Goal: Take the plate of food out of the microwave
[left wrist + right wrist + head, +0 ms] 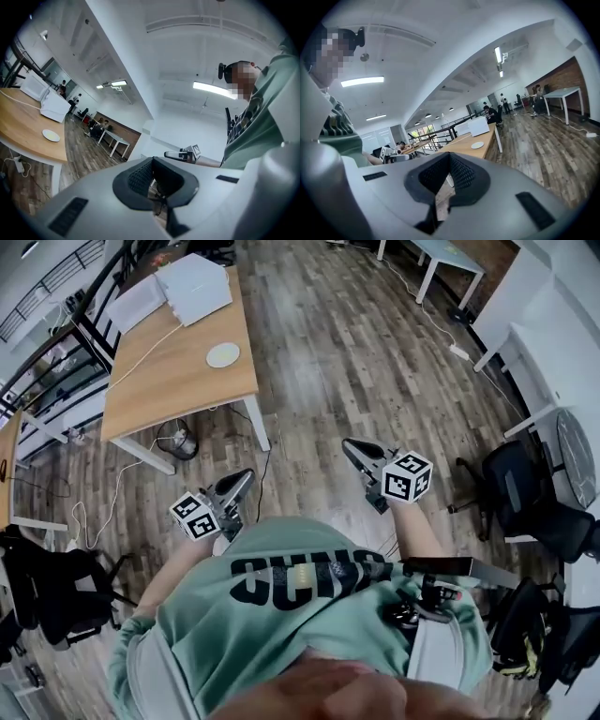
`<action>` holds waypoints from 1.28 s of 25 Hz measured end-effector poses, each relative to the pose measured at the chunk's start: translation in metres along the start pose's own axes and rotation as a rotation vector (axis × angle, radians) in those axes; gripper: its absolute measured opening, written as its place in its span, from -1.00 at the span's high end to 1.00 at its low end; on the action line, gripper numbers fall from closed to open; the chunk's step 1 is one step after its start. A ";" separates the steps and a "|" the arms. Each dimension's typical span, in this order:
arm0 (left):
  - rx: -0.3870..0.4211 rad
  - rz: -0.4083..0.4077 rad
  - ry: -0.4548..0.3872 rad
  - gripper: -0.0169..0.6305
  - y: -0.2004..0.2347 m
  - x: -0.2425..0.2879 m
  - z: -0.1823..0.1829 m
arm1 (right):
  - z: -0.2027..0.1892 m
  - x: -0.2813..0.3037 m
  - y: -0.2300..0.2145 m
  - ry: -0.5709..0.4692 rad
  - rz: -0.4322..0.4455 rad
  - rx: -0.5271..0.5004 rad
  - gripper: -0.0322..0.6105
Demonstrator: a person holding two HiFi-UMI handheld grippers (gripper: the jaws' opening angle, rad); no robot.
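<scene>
A wooden table (178, 371) stands ahead at the upper left. On its far end sits a white microwave (194, 287) beside a second white box (139, 301). A white plate (223, 354) lies on the table's near right corner and looks bare. The microwave (479, 125) and plate (477, 145) also show in the right gripper view, and the plate (51, 135) in the left gripper view. My left gripper (244, 478) and right gripper (351, 446) are held out level over the wood floor, well short of the table. Both are shut and empty.
Black office chairs (525, 493) crowd the right side, and another black chair (56, 587) sits at the lower left. A white table (450, 263) stands far ahead on the right. Cables and a round object (178, 442) lie under the wooden table.
</scene>
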State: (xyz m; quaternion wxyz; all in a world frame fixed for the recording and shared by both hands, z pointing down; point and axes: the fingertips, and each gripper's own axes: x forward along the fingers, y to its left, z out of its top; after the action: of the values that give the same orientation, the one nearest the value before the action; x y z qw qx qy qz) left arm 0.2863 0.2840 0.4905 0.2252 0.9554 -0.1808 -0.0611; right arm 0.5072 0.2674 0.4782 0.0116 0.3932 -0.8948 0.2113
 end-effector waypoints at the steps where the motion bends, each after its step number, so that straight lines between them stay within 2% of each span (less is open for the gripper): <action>1: 0.012 -0.002 -0.008 0.93 -0.006 0.003 0.005 | 0.003 -0.007 -0.001 -0.020 -0.004 0.007 0.88; 5: 0.081 0.009 -0.044 0.93 -0.025 -0.007 0.024 | 0.013 -0.020 0.008 -0.082 -0.006 0.016 0.88; 9: 0.133 0.020 -0.102 0.93 -0.044 -0.012 0.050 | 0.023 -0.032 0.013 -0.098 -0.025 -0.020 0.88; 13: 0.167 0.005 -0.118 0.93 -0.060 -0.015 0.059 | 0.025 -0.034 0.019 -0.097 -0.033 -0.032 0.88; 19: 0.173 0.005 -0.136 0.93 -0.060 -0.028 0.063 | 0.027 -0.017 0.029 -0.074 -0.017 -0.052 0.88; 32: 0.158 0.008 -0.152 0.93 -0.031 -0.041 0.073 | 0.037 0.022 0.036 -0.052 0.005 -0.073 0.88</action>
State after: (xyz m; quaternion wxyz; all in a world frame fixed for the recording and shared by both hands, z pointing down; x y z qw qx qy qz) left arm 0.2432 0.2951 0.4131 0.1351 0.9621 -0.2053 -0.1180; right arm 0.4720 0.2593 0.4350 0.0019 0.3956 -0.9029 0.1682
